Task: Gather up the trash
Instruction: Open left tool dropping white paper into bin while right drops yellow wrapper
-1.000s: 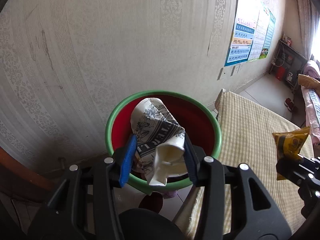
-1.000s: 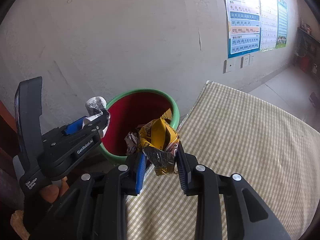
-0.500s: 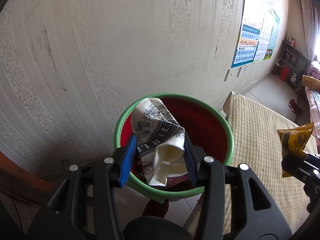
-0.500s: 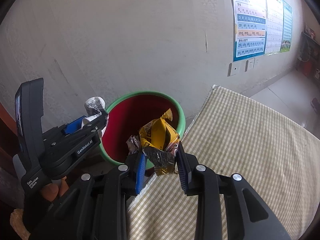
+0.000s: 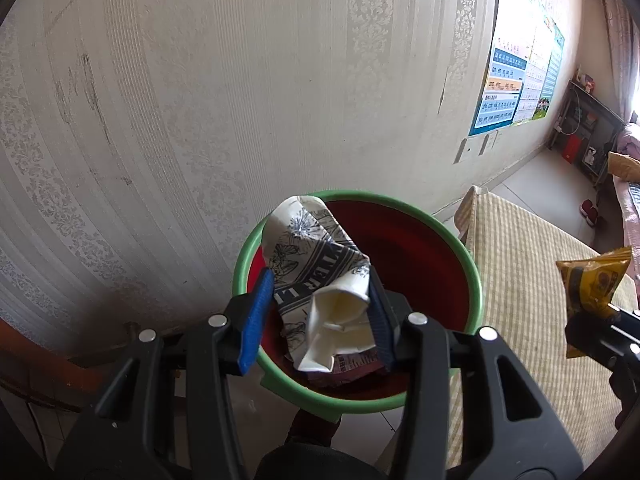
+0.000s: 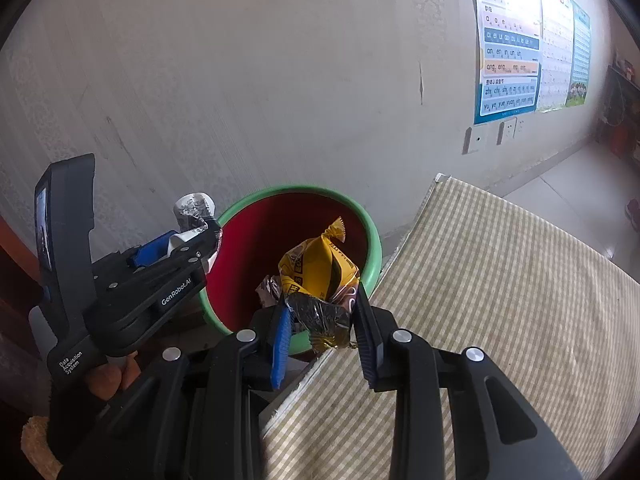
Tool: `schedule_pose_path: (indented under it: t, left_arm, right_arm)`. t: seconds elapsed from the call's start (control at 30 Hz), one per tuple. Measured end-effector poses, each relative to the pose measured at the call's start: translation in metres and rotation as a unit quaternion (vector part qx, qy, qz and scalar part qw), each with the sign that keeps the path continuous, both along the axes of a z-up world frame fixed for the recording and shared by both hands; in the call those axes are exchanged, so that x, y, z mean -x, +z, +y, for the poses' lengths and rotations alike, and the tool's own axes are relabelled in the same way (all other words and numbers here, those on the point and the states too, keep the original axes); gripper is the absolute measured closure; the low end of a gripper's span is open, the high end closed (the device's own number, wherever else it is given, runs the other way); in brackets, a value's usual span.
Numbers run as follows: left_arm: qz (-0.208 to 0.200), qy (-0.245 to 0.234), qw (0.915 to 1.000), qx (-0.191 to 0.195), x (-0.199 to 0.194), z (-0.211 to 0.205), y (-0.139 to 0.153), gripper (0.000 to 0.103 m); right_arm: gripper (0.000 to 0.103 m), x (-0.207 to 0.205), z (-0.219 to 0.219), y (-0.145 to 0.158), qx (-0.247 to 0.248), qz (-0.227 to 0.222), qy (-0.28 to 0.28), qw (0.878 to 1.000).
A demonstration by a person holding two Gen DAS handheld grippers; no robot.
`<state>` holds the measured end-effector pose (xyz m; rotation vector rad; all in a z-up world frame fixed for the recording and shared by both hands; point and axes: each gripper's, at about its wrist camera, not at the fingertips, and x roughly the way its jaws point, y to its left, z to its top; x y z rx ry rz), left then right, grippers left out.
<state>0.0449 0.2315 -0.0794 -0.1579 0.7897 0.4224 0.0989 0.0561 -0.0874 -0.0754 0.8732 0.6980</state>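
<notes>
Your left gripper (image 5: 320,312) pinched the crushed printed paper cup (image 5: 320,276) right above the green-rimmed red bucket (image 5: 424,240); your right gripper (image 6: 322,320), clamping the yellow snack wrapper (image 6: 316,268), sat at its near rim.

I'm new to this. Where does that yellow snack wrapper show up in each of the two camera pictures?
Left wrist view: the yellow snack wrapper is at the far right edge, over the checked cloth.
Right wrist view: the wrapper is low centre, pinched by the right gripper.
Shared landmark: the green-rimmed red bin.
</notes>
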Motion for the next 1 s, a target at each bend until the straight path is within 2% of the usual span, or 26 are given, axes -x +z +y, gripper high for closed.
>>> schedule_pose_path:
  t: [1.0]
  left_arm:
    - [0.016,-0.003,0.9996,0.023,-0.03,0.018,-0.022,0.059]
  right_arm:
    - [0.073,-0.018,0.027,-0.009,0.02,0.005,0.008,1.0]
